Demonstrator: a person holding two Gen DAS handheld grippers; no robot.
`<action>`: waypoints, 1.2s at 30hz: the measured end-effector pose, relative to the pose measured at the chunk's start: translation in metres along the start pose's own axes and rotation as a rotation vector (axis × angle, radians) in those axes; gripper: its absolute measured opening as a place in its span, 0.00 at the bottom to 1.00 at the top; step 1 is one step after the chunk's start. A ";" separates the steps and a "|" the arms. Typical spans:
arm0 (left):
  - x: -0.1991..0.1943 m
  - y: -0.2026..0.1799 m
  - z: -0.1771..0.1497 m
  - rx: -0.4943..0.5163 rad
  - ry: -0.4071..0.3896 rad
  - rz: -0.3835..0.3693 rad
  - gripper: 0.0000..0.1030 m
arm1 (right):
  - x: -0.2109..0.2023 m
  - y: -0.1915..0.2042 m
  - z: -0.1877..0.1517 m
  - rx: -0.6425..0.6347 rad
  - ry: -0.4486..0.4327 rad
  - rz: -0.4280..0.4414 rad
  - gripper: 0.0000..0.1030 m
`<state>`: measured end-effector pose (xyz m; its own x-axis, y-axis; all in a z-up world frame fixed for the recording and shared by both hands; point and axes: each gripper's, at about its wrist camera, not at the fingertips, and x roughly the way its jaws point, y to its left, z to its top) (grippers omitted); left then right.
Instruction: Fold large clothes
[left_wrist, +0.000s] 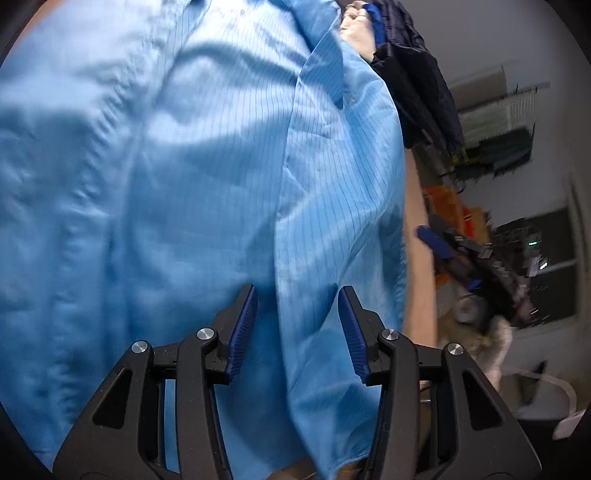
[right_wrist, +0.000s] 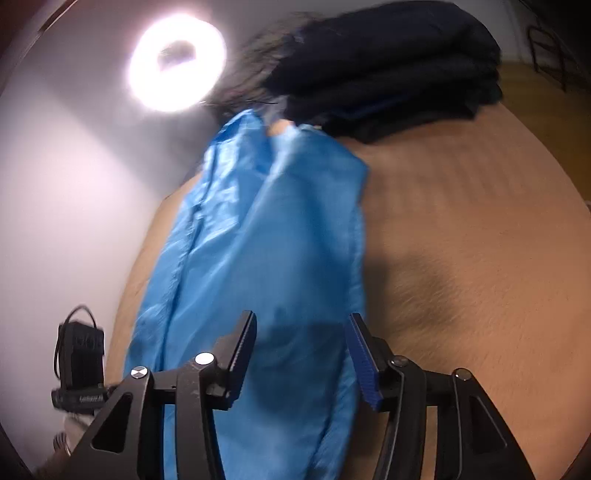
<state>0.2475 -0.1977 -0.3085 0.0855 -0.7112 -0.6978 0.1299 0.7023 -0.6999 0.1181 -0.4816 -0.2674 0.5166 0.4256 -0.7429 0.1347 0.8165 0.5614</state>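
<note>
Both pairs of jaws stand apart, with pale blue cloth showing in the gap and neither pair pressing on it. At six o'clock in the left wrist view, the left gripper (left_wrist: 297, 332) hangs over a light blue garment (left_wrist: 177, 177) that fills the frame from seven o'clock round to one o'clock; the cloth is finely pinstriped, and a folded edge of it runs from the gap between the blue pads up toward twelve o'clock. Past the garment's right-hand edge, a strip of tan tabletop (left_wrist: 419, 266) shows at three o'clock. Farther out at three o'clock, blurred, is the right gripper (left_wrist: 461, 258) with its blue pads. A dark navy pile of clothing (left_wrist: 413, 74) lies at one o'clock, touching the garment's far edge.

From the right wrist view, the right gripper (right_wrist: 301, 343) sits at six o'clock over a narrower, bunched length of the same blue garment (right_wrist: 258, 240), which stretches away toward twelve o'clock across the tabletop (right_wrist: 480, 221). At its far end the dark pile (right_wrist: 388, 62) rests at one o'clock. A small black device (right_wrist: 79, 354) with a cable is at eight o'clock, and a bright ring light (right_wrist: 177, 62) glows at eleven o'clock against a pale wall.
</note>
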 end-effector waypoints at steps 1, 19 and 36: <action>0.005 0.001 0.001 -0.013 0.002 -0.021 0.45 | 0.007 -0.006 0.003 0.020 0.007 0.005 0.53; 0.005 -0.029 -0.057 0.190 -0.098 0.103 0.00 | 0.037 -0.019 0.011 0.004 0.006 -0.139 0.05; 0.016 -0.028 -0.088 0.191 0.047 0.035 0.02 | -0.031 -0.005 -0.127 0.117 0.132 0.182 0.43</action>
<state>0.1580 -0.2258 -0.3138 0.0479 -0.6808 -0.7309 0.3127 0.7052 -0.6364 -0.0065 -0.4495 -0.2933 0.4273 0.6148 -0.6629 0.1512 0.6744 0.7228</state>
